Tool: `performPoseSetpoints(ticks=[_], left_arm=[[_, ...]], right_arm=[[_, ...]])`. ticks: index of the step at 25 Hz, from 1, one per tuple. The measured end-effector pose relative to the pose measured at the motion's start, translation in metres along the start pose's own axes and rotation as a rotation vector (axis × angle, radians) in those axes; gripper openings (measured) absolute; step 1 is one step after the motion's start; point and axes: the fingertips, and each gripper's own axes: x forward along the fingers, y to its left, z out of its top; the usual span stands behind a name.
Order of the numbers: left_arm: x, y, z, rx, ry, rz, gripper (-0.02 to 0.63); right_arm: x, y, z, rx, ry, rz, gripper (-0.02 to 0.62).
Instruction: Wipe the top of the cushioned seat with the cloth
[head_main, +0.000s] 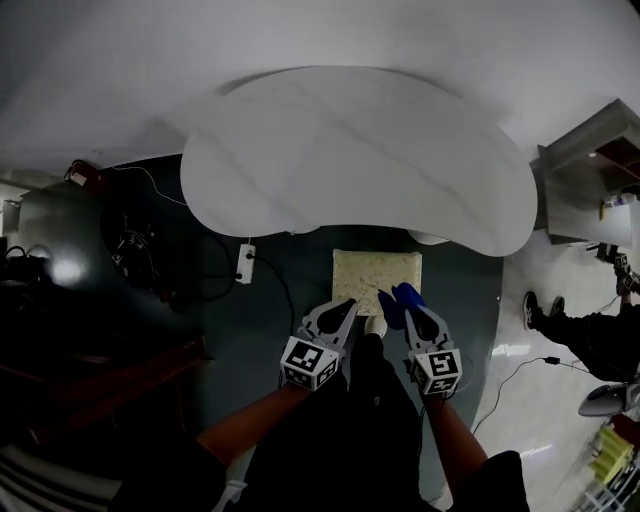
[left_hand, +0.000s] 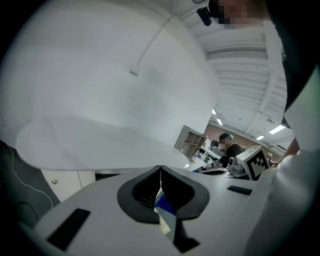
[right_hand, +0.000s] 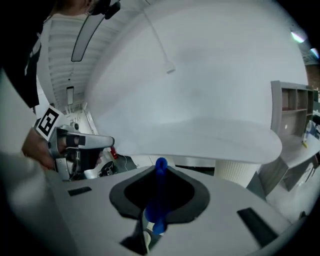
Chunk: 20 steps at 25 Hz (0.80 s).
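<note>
**Q:** Looking down from the head view, what is at the left?

**A:** The left gripper (head_main: 348, 303), its jaws pressed together and empty, with the tips over the near edge of the cream cushioned seat (head_main: 375, 268).

**Q:** And further right?

**A:** The right gripper (head_main: 410, 300) pinches a bunched blue cloth (head_main: 390, 308) at the seat's near right corner. The seat stands by a white table (head_main: 360, 150). An open shelf unit (head_main: 590, 165) is far right, its contents too small to tell.

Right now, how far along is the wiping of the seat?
Done: the right claw is shut on the cloth. In hand: the cloth is at the near edge of the seat. Left: likely the whole wipe across the top. The left claw is shut, beside the right one.
</note>
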Motion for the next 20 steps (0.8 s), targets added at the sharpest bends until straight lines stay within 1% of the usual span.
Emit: performPoseSetpoints(ticks=[3,6,8,11,13,16,20], left_arm=[[-0.028,-0.007,0.047,0.043,-0.063,0.003,0.015],[-0.06,-0.007,0.088,0.093,-0.146,0.055,0.015],[-0.077,-0.013,0.106,0.089,-0.19,0.068,0.015],[-0.093,-0.024,0.129,0.046,-0.217,0.039,0.015],[-0.105,-0.027,0.142,0.034,-0.239,0.04,0.015],[-0.12,-0.022,0.158,0.056,-0.276,0.078,0.016],[-0.135,-0.016,0.182,0.105,-0.337,0.114,0.017]], right_arm=[[-0.015,0.031,0.05,-0.02,-0.058,-0.02,0.072],[-0.023,0.06,0.091,-0.024,-0.125,-0.045,0.072],[-0.028,0.078,0.118,-0.026,-0.157,-0.056,0.072],[-0.035,0.092,0.162,-0.026,-0.195,-0.1,0.072],[-0.042,0.103,0.189,-0.042,-0.235,-0.111,0.072],[-0.049,0.123,0.217,-0.097,-0.273,-0.095,0.072],[-0.053,0.14,0.233,-0.114,-0.292,-0.081,0.072]])
